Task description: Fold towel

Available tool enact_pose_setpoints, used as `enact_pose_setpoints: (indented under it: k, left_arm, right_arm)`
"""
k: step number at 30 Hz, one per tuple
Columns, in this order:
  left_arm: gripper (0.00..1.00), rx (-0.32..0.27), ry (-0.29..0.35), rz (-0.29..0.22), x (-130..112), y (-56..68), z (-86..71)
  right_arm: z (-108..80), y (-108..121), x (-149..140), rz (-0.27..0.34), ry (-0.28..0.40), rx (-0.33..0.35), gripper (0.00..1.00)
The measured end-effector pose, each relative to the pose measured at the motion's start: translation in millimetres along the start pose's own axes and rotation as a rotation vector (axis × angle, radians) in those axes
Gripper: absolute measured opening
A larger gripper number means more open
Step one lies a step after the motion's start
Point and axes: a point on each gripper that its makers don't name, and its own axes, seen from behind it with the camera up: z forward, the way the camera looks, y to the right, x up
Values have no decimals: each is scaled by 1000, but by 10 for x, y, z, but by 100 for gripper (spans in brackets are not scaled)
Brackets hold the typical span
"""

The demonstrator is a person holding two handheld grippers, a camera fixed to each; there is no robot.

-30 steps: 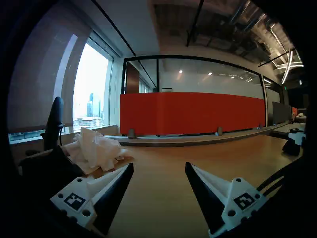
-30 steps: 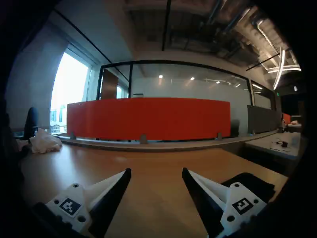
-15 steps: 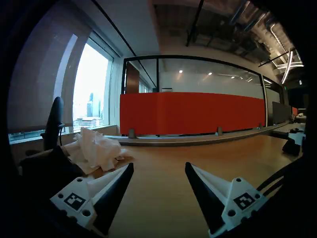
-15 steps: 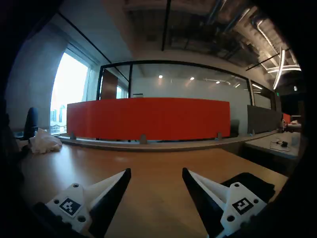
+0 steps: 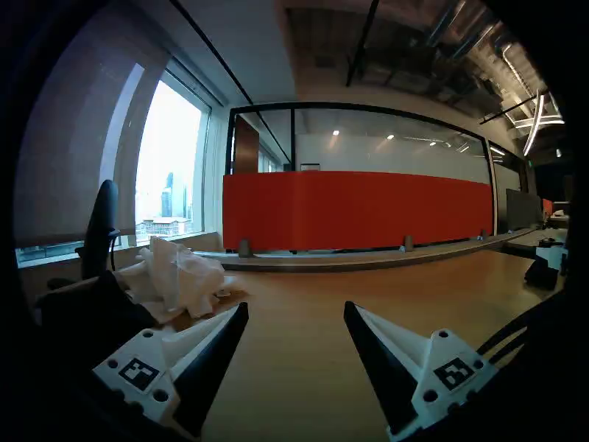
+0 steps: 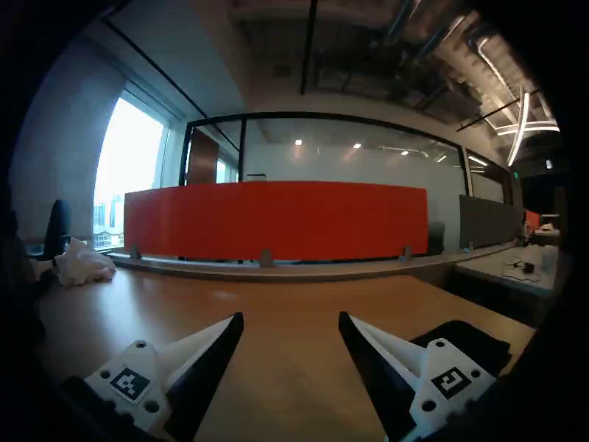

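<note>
In the left gripper view the lower edge of the towel (image 5: 177, 276) is hidden behind a finger (image 5: 193, 353) of the left hand-held gripper (image 5: 294, 308) and a dark shape (image 5: 85, 318) cut off at the side. In the right gripper view the folds of the towel (image 6: 82, 264) are too small to tell, and a black thing (image 6: 471, 340) lies partly behind the right hand-held gripper (image 6: 291, 317).

We see a smooth wooden table (image 5: 294, 376) with a soft sheen, a crumpled white cloth towel (image 5: 177, 276), matt white plastic fingers (image 5: 177, 342) on the left gripper (image 5: 294, 305), and a red divider (image 5: 353, 210), perhaps matt fabric.
</note>
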Motion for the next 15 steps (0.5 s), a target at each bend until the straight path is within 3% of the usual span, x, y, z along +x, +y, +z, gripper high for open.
enact_pose_setpoints:
  k: [15]
  left_arm:
    - [96, 0, 0, 0, 8, 0, -11]
  right_arm:
    - [0, -2, -3, 0, 0, 0, 100]
